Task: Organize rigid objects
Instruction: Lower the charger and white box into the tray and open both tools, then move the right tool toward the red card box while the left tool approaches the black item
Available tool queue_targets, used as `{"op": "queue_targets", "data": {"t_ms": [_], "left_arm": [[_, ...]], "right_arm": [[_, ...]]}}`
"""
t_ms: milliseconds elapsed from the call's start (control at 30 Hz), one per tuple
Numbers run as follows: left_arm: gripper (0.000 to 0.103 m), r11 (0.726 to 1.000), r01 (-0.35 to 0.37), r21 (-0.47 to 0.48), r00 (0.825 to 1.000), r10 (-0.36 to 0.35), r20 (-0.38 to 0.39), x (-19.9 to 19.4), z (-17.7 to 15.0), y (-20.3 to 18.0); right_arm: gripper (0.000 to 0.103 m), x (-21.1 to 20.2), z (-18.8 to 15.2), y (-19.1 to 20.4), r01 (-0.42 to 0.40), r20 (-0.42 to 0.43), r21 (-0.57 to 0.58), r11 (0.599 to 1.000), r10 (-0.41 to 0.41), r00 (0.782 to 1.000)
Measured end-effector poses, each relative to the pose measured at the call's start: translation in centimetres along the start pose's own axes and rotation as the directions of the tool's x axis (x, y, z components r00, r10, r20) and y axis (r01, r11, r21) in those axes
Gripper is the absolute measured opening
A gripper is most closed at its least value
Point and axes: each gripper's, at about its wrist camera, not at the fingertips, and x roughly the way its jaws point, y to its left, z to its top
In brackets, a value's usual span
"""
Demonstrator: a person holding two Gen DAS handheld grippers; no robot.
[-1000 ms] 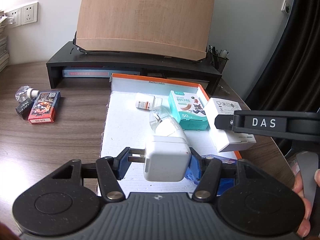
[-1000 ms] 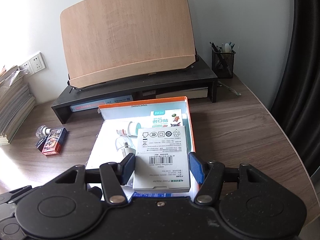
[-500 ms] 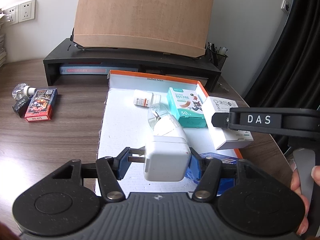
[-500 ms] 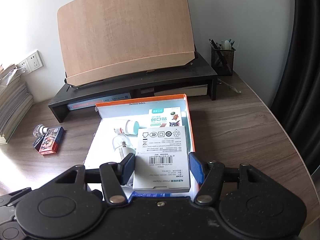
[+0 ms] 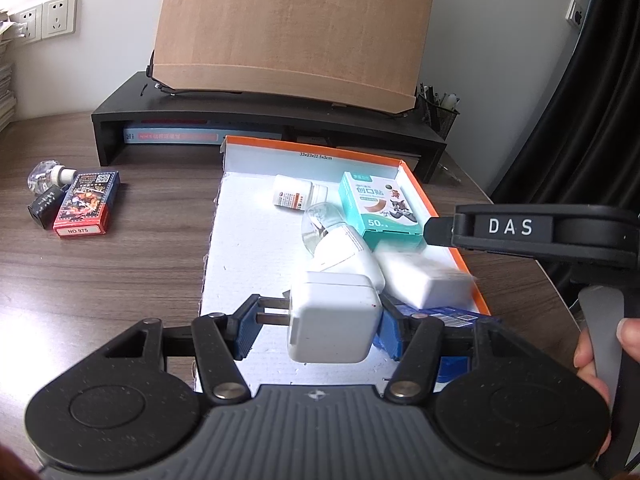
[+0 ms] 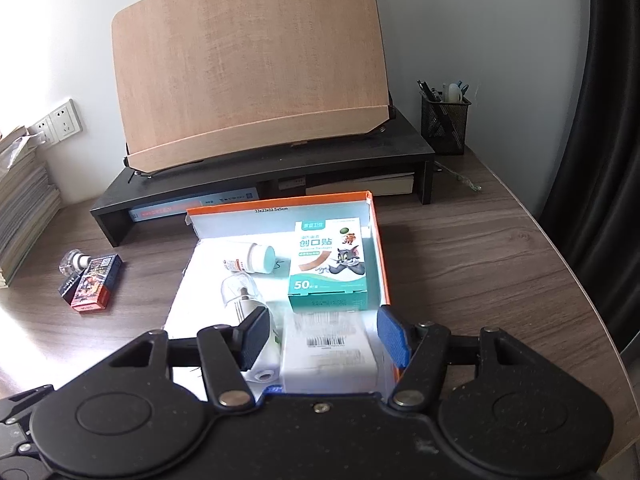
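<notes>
Releasing white box (image 6: 330, 354) into tray (image 6: 382, 248), right fingers (image 6: 394, 340) parted; left fingers (image 5: 242, 330) gripping charger (image 5: 334, 326). Next: set charger at seven o'clock of the box.

A home office or study: a wood-grain tabletop (image 6: 480, 264) with a black monitor riser (image 6: 280, 168), pen holder (image 6: 444, 122), stacked books (image 6: 24, 208) and wall sockets (image 5: 48, 16).

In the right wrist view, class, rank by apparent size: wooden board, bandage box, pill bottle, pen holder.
1. wooden board
2. bandage box
3. pen holder and pill bottle look alike; distance differs, so unranked.
</notes>
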Motion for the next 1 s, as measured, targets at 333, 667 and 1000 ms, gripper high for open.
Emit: {"op": "queue_targets", "data": {"t_ms": [333,667,1000], "left_arm": [[0.060,0.999,0.037,0.003,0.999,-0.037,-0.031,0.4,-0.4,-0.5],[0.070,1.000,0.021,-0.010,1.000,-0.021,-0.007,-0.8,0.0,0.2],[0.071,0.991,-0.090,-0.100,0.995,0.095,0.043,-2.9,1.3,5.0]], "right_arm": [[0.076,-2.3,0.4,-0.4,-0.004,0.059,0.004,1.000,0.004,0.998],[0.078,-3.3,0.7,1.2,-0.030,0.083,-0.023,0.999,0.032,0.996],[0.080,-2.6,1.3,5.5,-0.102,0.076,-0.084,0.991,0.108,0.991]]}}
